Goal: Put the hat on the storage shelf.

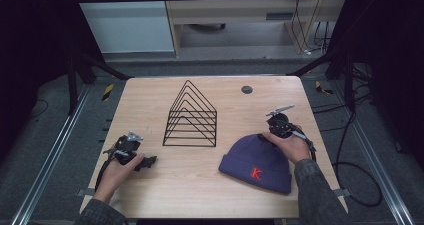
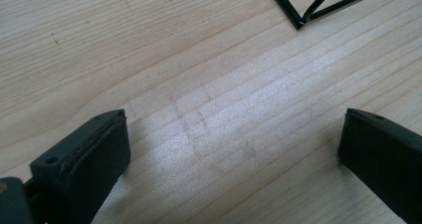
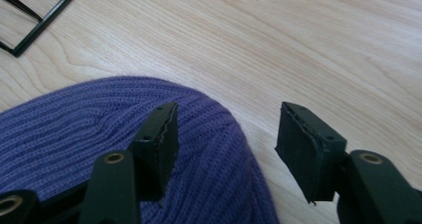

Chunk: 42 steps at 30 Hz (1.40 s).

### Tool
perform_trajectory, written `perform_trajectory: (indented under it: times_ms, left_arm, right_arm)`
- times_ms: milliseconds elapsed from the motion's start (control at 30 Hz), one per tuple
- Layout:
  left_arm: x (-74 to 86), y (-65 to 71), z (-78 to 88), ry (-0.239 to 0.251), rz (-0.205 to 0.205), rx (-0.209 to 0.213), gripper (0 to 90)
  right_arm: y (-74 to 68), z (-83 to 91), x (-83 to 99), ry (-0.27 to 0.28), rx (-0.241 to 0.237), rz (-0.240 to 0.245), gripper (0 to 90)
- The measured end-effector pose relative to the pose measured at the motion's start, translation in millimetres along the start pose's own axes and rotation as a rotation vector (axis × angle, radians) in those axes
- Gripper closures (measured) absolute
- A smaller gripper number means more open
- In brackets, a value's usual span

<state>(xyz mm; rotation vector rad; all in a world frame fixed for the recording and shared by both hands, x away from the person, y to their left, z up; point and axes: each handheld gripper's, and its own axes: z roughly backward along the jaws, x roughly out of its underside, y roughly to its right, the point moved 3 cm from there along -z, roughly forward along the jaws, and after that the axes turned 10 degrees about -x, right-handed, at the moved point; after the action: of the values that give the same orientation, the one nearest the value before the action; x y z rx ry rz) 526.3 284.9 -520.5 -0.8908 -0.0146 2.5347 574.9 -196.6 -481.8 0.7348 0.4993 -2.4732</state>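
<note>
A: What is taking up the most room down there?

B: The wooden table is filling the middle of the high view, its rounded corners lying just inside the metal frame rails on either side. Beyond its far edge the grey floor is running back to a pale cabinet.

A: And on it?

B: A black wire rack, peaked like a roof, is standing upright around the table's middle. A purple knit beanie with a red K is lying flat at the near right, its brim reaching close to the near edge. A small dark disc is sitting near the far edge.

A: Where is there free wood?

B: A bare strip is lying between the rack's base and the beanie, and the near left part is open around the left hand.

A: The claws?

B: The left gripper is resting low over bare wood near the left edge, its jaws standing wide apart with nothing between them; a corner of the rack is showing far ahead of them. The right gripper is hanging at the beanie's crown, jaws also wide, one jaw over the knit and the other over bare wood beside the hat's edge.
</note>
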Motion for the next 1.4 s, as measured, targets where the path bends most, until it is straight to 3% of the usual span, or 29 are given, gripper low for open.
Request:
perform_trajectory:
  times_ms: [200,467,800,967,1200,1300,1400]
  left_arm:
    - [-0.4,0.0,-0.2,-0.002,-0.006,0.002,0.0]
    - [-0.7,1.0,-0.3,0.000,-0.009,0.004,0.0]
    - [-1.0,2.2,-0.3,0.003,-0.012,0.006,0.0]
    - [-1.1,2.7,-0.3,0.003,-0.015,0.007,0.0]
    - [-1.4,4.0,0.4,-0.006,-0.022,0.017,0.0]
    - [-3.2,3.5,1.6,-0.005,-0.034,0.021,2.4]
    - [-5.7,2.0,3.8,0.017,-0.020,0.021,3.5]
  right_arm:
    - [-1.4,-11.4,1.6,-0.029,-0.019,-0.011,41.6]
    - [1.3,-18.0,7.6,-0.021,-0.041,-0.060,40.7]
    - [2.1,-19.4,11.9,-0.011,-0.086,-0.071,60.3]
    - [0.1,-14.6,13.6,0.013,-0.111,-0.048,75.2]
    - [-11.5,-1.2,15.5,0.055,-0.108,0.005,77.2]
    - [-24.2,14.3,13.8,0.108,-0.105,0.062,77.5]
    - [-33.9,30.5,10.0,0.152,-0.108,0.091,77.6]
